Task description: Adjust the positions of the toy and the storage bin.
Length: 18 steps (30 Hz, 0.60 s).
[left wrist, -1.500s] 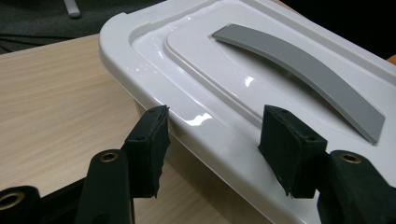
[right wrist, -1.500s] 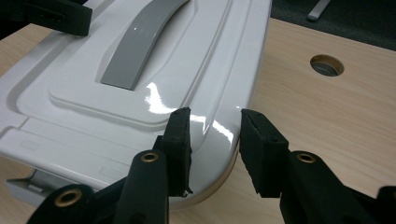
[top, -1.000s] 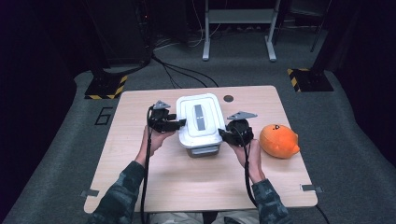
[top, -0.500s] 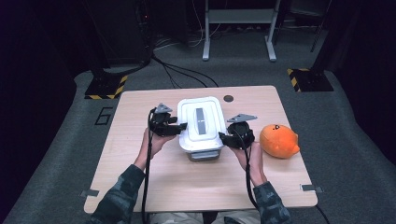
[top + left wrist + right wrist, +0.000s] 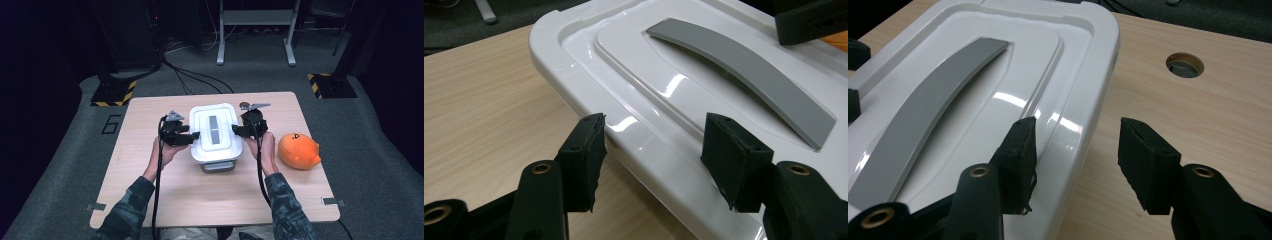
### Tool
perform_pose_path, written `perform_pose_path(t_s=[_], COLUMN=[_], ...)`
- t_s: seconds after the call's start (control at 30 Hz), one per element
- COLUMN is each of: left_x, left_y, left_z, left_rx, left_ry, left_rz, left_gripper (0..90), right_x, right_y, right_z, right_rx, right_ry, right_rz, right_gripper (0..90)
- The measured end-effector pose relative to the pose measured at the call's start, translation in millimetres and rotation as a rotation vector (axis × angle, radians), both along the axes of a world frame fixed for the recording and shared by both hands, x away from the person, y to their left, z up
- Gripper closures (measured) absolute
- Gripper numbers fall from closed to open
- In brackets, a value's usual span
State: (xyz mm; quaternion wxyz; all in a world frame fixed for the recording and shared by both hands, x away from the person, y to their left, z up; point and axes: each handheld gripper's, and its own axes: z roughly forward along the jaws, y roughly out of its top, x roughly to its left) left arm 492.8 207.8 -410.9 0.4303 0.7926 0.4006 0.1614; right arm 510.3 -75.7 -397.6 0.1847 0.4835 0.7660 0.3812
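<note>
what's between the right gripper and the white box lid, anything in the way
Nothing visible. The right gripper sits at the lid's edge with its jaws straddling the rim, not pressing on it; they have just been opening. Beside it there is bare table. The orange toy lies off to the side, apart.

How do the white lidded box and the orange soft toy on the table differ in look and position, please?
The white lidded box is rectangular, glossy and hard, with a grey handle strip; the orange soft toy is rounded and matte. The box sits mid-table between both grippers; the toy lies apart near the right edge. Both rest on the wooden table.
</note>
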Motion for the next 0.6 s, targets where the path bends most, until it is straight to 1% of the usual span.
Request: perform_pose_path(t_s=[0.03, 0.07, 0.13, 0.17, 0.2, 0.23, 0.27, 0.3, 0.37, 0.4, 0.43, 0.47, 0.5, 0.57, 0.6], left_x=[-0.1, -0.3, -0.4, -0.4, -0.3, 0.0, 0.2, 0.2, 0.6, 0.8, 1.0, 1.1, 1.2, 1.3, 1.4], left_y=[-0.6, -1.5, -3.5, -3.8, -4.1, -4.1, -4.2, -4.5, -4.4, -4.2, -4.1, -4.1, -4.0, -4.0, -4.1], left_z=[0.3, 0.5, 1.4, 1.9, 2.0, 2.3, 2.6, 2.9, 3.2, 3.2, 3.2, 3.1, 3.3, 3.5, 3.5], left_rx=[0.002, 0.004, 0.015, 0.021, 0.020, 0.024, 0.027, 0.026, 0.026, 0.026, 0.024, 0.023, 0.024, 0.027, 0.026], left_ry=[0.000, -0.003, -0.008, -0.009, -0.008, -0.006, -0.003, 0.001, 0.005, 0.008, 0.009, 0.009, 0.010, 0.011, 0.010], left_rz=[-0.002, -0.002, 0.000, -0.002, -0.001, -0.002, -0.003, 0.000, -0.002, -0.003, -0.003, -0.004, -0.004, -0.006, -0.006], left_gripper=[42.2, 42.1, 42.1, 42.1, 42.1, 42.1, 42.1, 42.1, 42.1, 42.1, 42.1, 42.1, 42.1, 42.1, 42.1], right_x=[2.6, 5.7, 7.3, 8.1, 7.2, 6.1, 5.3, 4.2, 2.8, 2.2, 0.4, -0.6, -2.6, -6.2, -9.0], right_y=[0.4, -1.3, -2.4, -3.8, -3.7, -3.2, -3.4, -2.8, -2.0, -2.0, -1.6, -2.1, -2.2, -3.7, -3.5], right_z=[0.1, -0.9, -1.6, -2.5, -2.4, -2.2, -2.3, -2.0, -2.2, -2.8, -2.7, -3.3, -3.1, -3.9, -3.6], right_rx=[0.012, 0.007, 0.033, 0.040, 0.051, 0.053, 0.050, 0.049, 0.046, 0.047, 0.051, 0.048, 0.053, 0.050, 0.053], right_ry=[0.014, 0.009, 0.028, 0.020, 0.026, 0.031, 0.026, 0.028, 0.022, 0.011, 0.017, 0.007, 0.014, 0.005, 0.013], right_rz=[-0.007, 0.004, 0.001, 0.009, 0.007, 0.001, 0.011, 0.009, 0.009, 0.013, 0.005, 0.008, 0.004, 0.012, 0.008], right_gripper=[49.0, 50.1, 54.0, 56.9, 59.2, 60.2, 62.5, 62.8, 65.8, 66.7, 66.8, 66.9, 66.9, 66.8, 66.8])
